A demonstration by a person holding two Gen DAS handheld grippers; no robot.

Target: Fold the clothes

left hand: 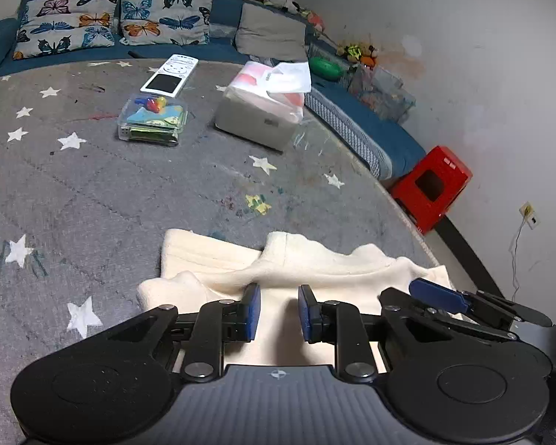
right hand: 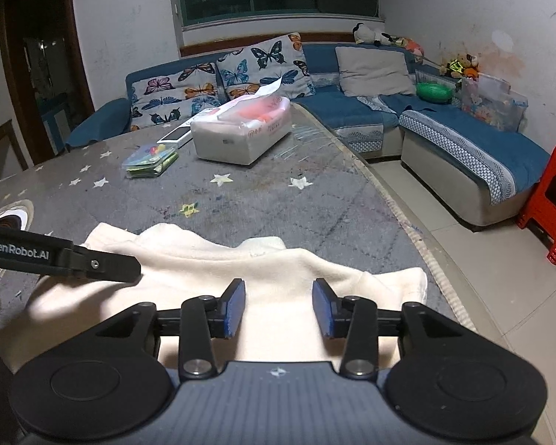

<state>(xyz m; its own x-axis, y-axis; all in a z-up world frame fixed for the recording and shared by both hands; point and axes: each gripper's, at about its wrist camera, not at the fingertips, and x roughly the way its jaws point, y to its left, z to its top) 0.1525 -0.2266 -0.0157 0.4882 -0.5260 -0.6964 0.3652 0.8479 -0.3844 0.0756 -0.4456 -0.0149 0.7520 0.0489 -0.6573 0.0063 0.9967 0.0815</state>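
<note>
Now the cream garment [left hand: 315, 270] lies partly folded at the near edge of the bench [left hand: 92, 185], which has a grey cover with white stars. Its far border is bunched into soft ridges, and one flap lies over the layer below. Both tongs hover just above the cloth. The left tongs [left hand: 278, 311] stand a little apart, with only flat fabric seen between the blue pads and nothing pinched. The right tongs [right hand: 278, 306] are spread wider and also hold nothing; the cloth lies under them.

I judge that the step in hand is to take a new hold for the next fold. To do it well, each pair should come down on one clear edge, not on the thick ridge, and close on the same layers. Then both hands should lift together, so the fold stays straight.

Farther away on the bench stand a clear box of toys [left hand: 154, 118], a remote control [left hand: 170, 74] and a tissue pack [left hand: 263, 107]. Behind them is the blue sofa [right hand: 463, 141].
</note>
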